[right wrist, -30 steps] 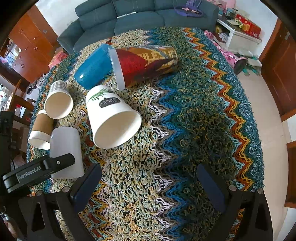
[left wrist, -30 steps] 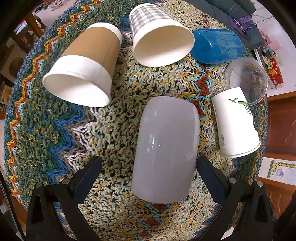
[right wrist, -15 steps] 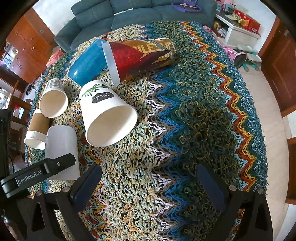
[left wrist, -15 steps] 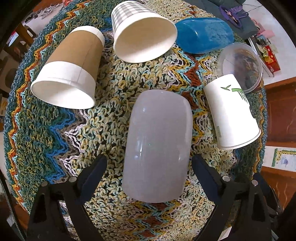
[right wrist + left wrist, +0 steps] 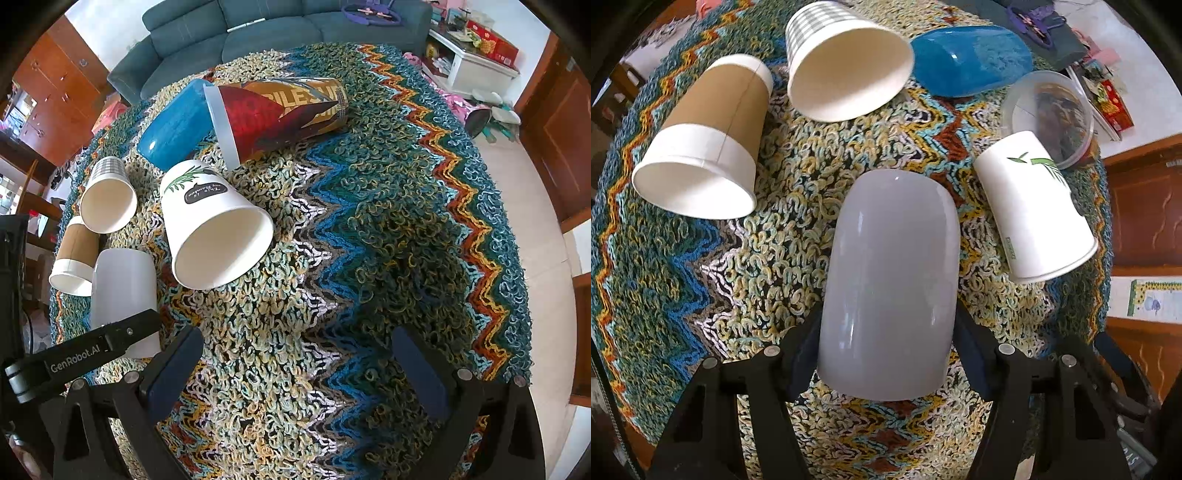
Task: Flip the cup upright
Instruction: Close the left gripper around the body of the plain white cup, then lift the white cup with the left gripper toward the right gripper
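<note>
My left gripper (image 5: 886, 354) has its jaws closed on the frosted white cup (image 5: 892, 284), which lies on its side on the table's woolly zigzag cover (image 5: 783, 236). My right gripper (image 5: 295, 373) holds nothing, its jaws spread wide. Around it the brown-sleeved cup (image 5: 701, 147), checked cup (image 5: 846, 62), blue cup (image 5: 971, 59) and bamboo-print cup (image 5: 1034, 206) also lie sideways, their visible insides bare.

The left gripper (image 5: 125, 334) hides the mouth end of the white cup (image 5: 122, 288); the brown cup (image 5: 72, 258) sits half behind it.
</note>
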Available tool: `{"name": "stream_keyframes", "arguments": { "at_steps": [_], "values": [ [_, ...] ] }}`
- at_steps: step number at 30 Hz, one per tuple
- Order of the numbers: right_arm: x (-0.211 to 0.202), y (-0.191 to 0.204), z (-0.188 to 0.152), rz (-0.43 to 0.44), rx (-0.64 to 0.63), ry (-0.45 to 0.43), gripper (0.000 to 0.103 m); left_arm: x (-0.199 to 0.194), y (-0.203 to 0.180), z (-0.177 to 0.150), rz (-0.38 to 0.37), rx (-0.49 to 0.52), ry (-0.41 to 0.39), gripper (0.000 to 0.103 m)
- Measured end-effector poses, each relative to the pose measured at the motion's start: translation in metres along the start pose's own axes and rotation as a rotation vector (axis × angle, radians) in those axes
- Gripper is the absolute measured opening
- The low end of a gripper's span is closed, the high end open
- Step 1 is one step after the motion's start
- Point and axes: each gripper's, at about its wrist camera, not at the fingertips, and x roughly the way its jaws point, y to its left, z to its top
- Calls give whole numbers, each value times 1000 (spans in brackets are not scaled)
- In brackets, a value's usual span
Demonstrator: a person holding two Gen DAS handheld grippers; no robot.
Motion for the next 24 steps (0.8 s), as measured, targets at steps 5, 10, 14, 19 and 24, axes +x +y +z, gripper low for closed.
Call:
{"name": "stream_keyframes", "arguments": {
  "at_steps": [5, 10, 14, 19, 24],
  "values": [
    [-4, -1, -2, 0, 3, -8, 103, -12, -14, -13, 16, 102, -62, 67],
    [-11, -2, -4, 3, 9, -20, 103, -25, -30, -24, 53, 212, -72, 67],
    [-19, -6, -8, 5, 13, -33, 103, -26, -31, -29, 105, 299, -90, 67],
    [-24, -12, -12, 7, 30, -42, 103, -37, -20, -35, 101, 374, -127, 67],
    [-26, -15, -16, 4, 39, -43, 103, -47, -16, -47, 93, 491, -164, 67]
  ]
}}
